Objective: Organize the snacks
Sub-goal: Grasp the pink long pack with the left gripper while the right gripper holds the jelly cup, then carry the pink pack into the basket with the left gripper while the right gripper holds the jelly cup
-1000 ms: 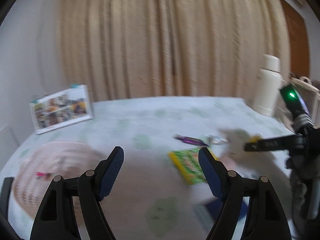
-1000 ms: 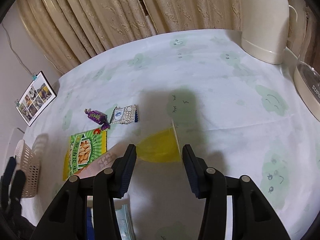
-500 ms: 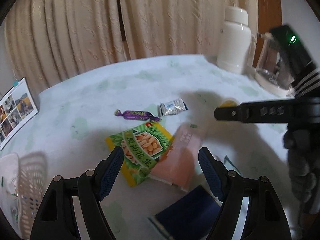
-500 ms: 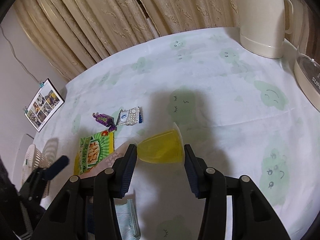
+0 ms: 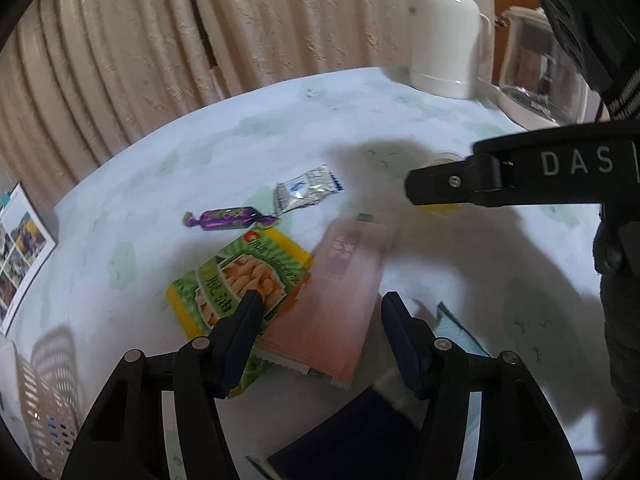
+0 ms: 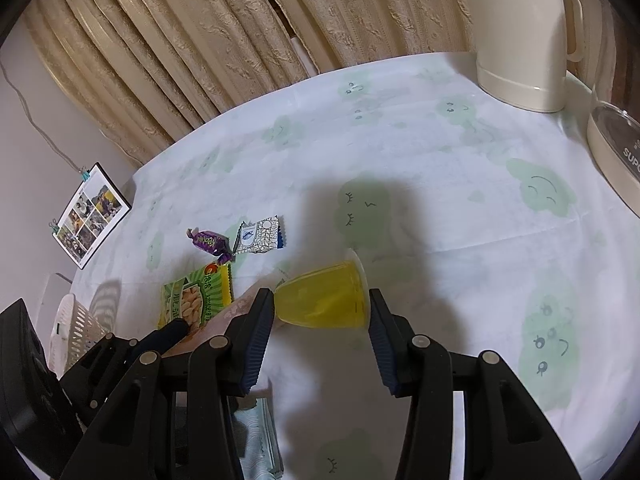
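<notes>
A table draped in a white cloth [image 6: 420, 128] printed with pale green faces is seen in both wrist views. The green peanut packet [image 5: 240, 280] is taken as landmark. Over its near right corner and the pink packet [image 5: 340, 300] that overlaps that side, the left gripper [image 5: 320, 312] is held with its fingers spread apart, the pink packet lying below the gap; contact cannot be told. Just beyond the peanut packet a purple wrapped candy [image 5: 228, 216] is laid, and touching that candy's right end, a silver sachet [image 5: 308, 192]. To the right of the peanut packet, past the pink one, a yellow jelly cup [image 6: 324, 296] is seen on its side between the spread fingers of the right gripper [image 6: 322, 312]; whether the pads touch it cannot be told. Left of the peanut packet a white lattice basket [image 6: 80, 328] is stood at the table edge. Far right of it, at the table's back, a cream jug [image 6: 524, 36] is placed
</notes>
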Tool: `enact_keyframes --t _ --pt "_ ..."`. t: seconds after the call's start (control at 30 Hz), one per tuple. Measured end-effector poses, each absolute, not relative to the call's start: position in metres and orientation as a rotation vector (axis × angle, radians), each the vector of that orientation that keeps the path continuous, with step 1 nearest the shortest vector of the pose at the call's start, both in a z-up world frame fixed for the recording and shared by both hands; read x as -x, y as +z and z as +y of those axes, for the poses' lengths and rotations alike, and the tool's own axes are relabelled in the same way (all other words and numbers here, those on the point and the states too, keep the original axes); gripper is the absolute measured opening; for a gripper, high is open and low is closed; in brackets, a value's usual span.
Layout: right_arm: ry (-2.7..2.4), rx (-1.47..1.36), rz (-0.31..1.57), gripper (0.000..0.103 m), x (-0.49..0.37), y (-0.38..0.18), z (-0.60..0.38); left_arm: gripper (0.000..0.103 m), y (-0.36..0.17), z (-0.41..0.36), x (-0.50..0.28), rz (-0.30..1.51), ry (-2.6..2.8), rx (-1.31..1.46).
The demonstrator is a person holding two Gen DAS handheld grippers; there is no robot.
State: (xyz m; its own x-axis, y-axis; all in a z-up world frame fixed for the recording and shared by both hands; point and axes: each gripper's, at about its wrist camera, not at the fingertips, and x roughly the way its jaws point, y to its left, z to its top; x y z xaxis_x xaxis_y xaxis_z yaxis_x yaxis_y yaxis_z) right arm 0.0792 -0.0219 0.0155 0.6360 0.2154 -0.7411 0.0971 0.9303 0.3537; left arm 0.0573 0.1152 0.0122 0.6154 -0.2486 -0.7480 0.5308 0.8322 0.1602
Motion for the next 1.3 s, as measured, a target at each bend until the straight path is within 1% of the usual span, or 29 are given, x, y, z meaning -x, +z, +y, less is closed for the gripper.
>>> enact_keyframes --t 0.47,0.5,0.53,0.57,0.6,0.77,1.2,1.27,1.3 --pt "0.052 -0.427 0.880 0.044 -0.078 0.016 -0.031 0.062 0.019 0.101 -0.063 0.826 -0.546 -0.381" --pt "0.052 -0.430 0.880 0.044 -0.078 0.016 -0.032 0.060 0.018 0.099 -0.064 0.826 -0.541 -0.387" --pt "0.052 -0.432 0.880 0.044 -0.078 0.016 -0.032 0.054 0.017 0.098 -0.066 0.825 -0.534 -0.391" --pt "0.051 -0.432 0.880 0.044 -0.078 0.016 -0.032 0.043 0.017 0.097 -0.068 0.827 -0.526 -0.393" --pt "0.052 -0.433 0.881 0.044 -0.078 0.016 -0.033 0.040 0.018 0.096 -0.071 0.836 -0.526 -0.383" --pt "0.050 -0.440 0.880 0.044 -0.077 0.017 -0.033 0.037 0.015 0.091 -0.076 0.856 -0.551 -0.352" --pt "0.050 -0.462 0.867 0.041 -0.075 0.019 -0.037 0.037 0.013 0.082 -0.078 0.882 -0.553 -0.322" --pt "0.048 -0.465 0.863 0.040 -0.075 0.020 -0.039 0.033 0.013 0.083 -0.078 0.879 -0.556 -0.316" --pt "0.046 -0.467 0.862 0.040 -0.075 0.020 -0.039 0.033 0.013 0.082 -0.076 0.874 -0.552 -0.317"
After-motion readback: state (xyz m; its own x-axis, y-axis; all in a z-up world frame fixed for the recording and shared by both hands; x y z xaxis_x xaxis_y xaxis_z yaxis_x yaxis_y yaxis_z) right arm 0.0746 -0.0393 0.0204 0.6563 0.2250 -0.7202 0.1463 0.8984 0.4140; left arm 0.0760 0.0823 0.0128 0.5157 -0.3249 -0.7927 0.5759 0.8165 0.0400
